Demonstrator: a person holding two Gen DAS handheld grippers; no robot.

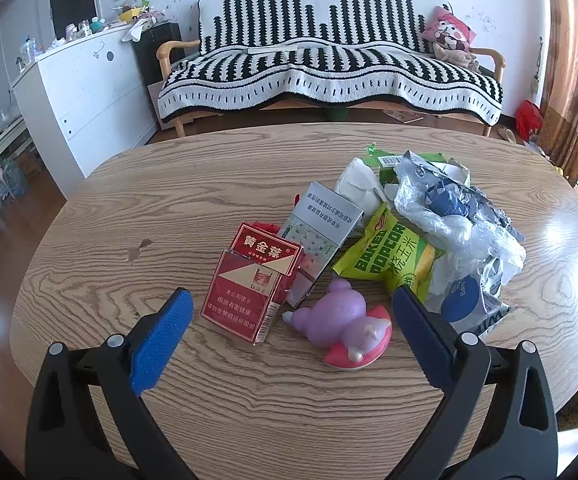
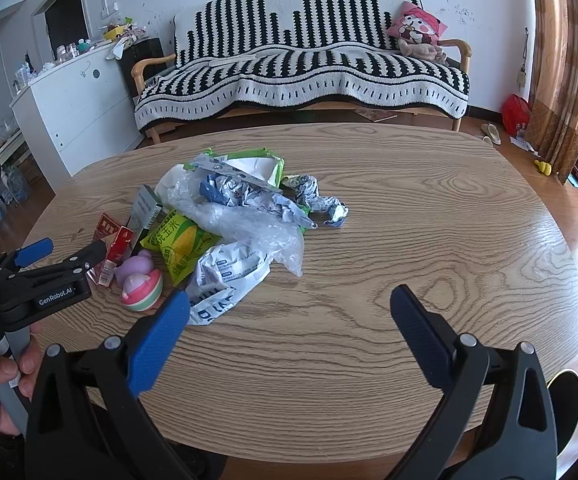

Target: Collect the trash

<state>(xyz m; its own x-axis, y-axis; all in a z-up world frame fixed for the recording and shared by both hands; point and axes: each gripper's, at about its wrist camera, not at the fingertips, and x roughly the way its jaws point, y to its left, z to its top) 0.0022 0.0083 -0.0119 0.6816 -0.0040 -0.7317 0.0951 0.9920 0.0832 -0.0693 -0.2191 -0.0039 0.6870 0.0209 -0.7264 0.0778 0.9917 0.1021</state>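
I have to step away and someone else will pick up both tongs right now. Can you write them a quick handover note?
Left tongs: open, empty, hovering just before the red cigarette pack and purple toy.
Right tongs: open, empty, over bare table to the right of the pile.
Trash sits in one heap: grey box, popcorn bag, clear plastic bag, crumpled wrappers.
Done: nothing is gripped, and no bin is identifiable.
Left: all of it.
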